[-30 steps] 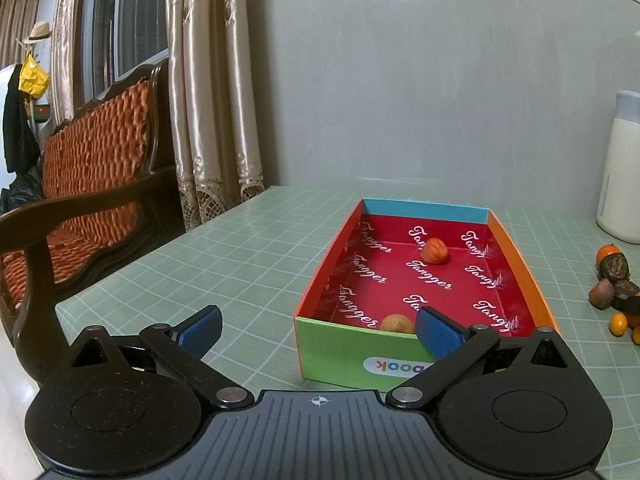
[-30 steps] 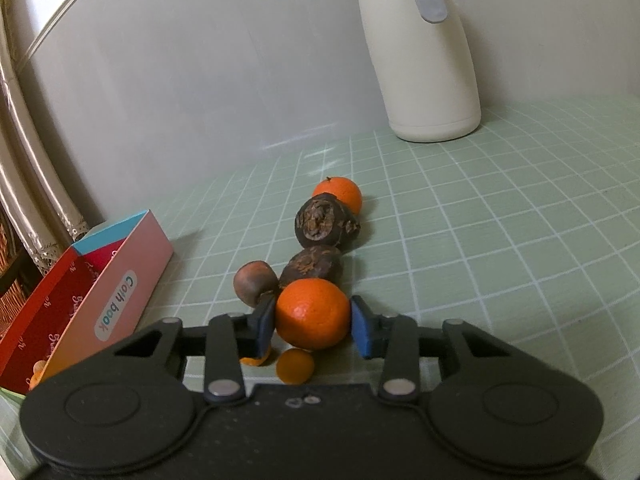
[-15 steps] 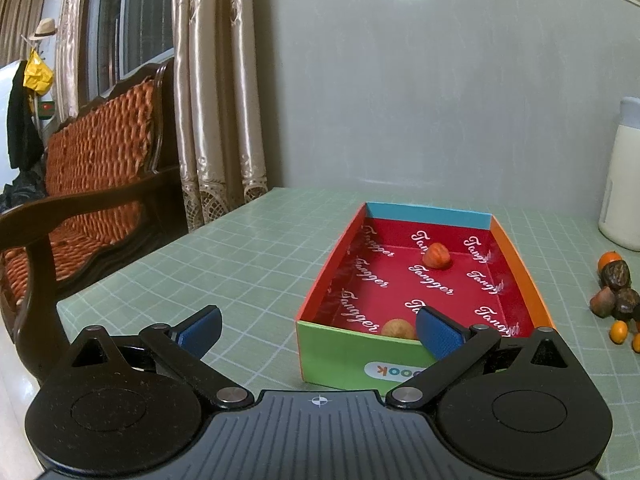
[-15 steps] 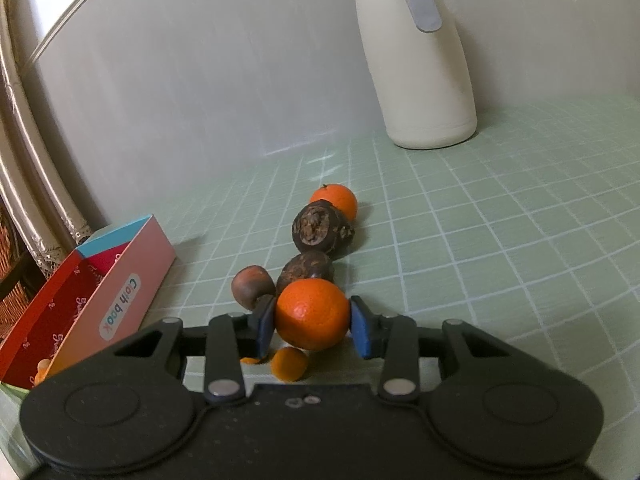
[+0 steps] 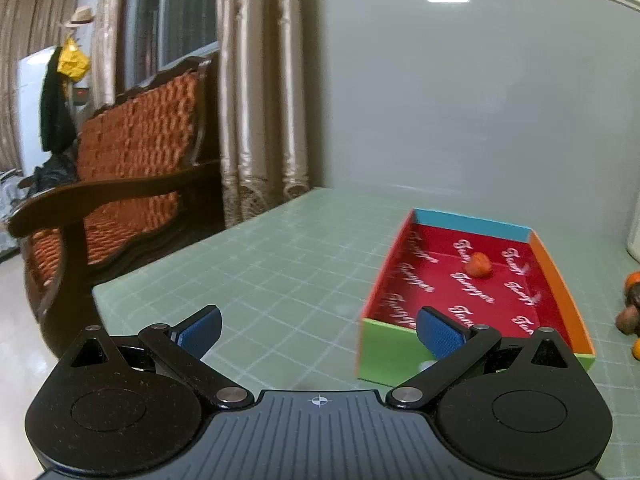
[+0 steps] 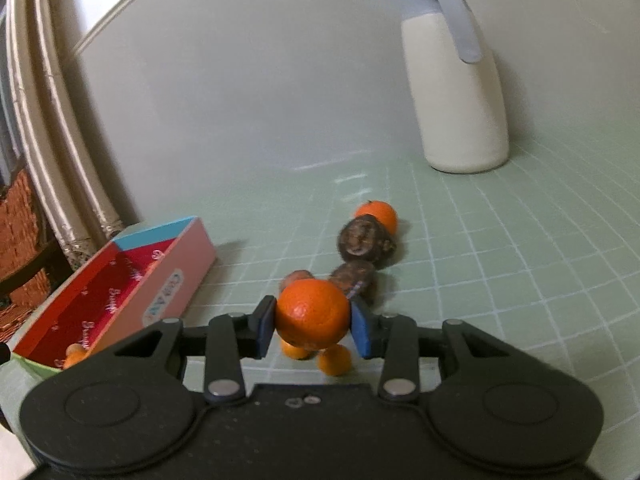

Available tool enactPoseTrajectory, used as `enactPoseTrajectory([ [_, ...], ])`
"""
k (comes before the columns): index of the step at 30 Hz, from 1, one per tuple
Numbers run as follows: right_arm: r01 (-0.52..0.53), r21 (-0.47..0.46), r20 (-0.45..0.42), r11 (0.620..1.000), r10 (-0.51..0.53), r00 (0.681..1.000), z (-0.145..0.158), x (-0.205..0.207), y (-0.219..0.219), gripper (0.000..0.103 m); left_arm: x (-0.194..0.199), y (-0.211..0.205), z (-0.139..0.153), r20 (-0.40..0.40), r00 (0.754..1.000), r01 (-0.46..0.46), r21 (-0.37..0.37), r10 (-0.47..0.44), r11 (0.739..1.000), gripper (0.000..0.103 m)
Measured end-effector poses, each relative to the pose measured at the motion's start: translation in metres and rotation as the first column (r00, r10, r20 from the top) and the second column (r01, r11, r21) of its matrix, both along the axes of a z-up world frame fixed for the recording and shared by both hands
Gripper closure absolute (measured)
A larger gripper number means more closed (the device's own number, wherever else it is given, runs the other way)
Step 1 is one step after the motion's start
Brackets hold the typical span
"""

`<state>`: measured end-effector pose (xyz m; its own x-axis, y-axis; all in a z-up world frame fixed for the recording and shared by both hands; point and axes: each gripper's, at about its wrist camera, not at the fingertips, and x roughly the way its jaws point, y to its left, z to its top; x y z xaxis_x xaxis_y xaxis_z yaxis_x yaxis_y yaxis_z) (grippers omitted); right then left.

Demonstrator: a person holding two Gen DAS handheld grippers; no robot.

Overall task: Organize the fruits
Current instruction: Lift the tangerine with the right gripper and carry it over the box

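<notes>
My right gripper (image 6: 312, 326) is shut on an orange tangerine (image 6: 312, 314), held above the green table. Below and behind it lie two small orange fruits (image 6: 334, 362), dark brown fruits (image 6: 362, 238) and another tangerine (image 6: 378, 214). The coloured box with a red inside (image 6: 120, 276) stands to the left, with a small fruit in its near corner (image 6: 74, 354). In the left wrist view the box (image 5: 472, 280) is at the right and holds a reddish fruit (image 5: 479, 265). My left gripper (image 5: 318, 332) is open and empty, left of the box.
A white thermos jug (image 6: 454, 92) stands at the back right near the grey wall. A wooden bench with an orange cushion (image 5: 132, 184) and curtains (image 5: 256, 112) are past the table's left edge (image 5: 160, 264).
My right gripper has lifted the tangerine off the table and turned left toward the box. My left gripper has swung left, so the box now sits further right.
</notes>
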<state>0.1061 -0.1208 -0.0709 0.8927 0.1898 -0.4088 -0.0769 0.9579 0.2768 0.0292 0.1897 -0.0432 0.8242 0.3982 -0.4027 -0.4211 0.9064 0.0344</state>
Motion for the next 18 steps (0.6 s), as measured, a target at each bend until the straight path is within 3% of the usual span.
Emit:
enactPoseTrajectory([
  [10,-0.140,0.035,0.069,0.990,0.137,0.988,0.011,-0.005,0.032,0.065,-0.015,0.020,-0.005,-0.009,0.997,-0.072,0.025,0.072,0.997,0.000],
  [18,-0.264,0.030,0.104,0.964,0.260,0.960,0.018,-0.007,0.068,0.065,-0.022,0.044,-0.011,-0.032,0.991,-0.131,-0.041,0.130,0.991,0.000],
])
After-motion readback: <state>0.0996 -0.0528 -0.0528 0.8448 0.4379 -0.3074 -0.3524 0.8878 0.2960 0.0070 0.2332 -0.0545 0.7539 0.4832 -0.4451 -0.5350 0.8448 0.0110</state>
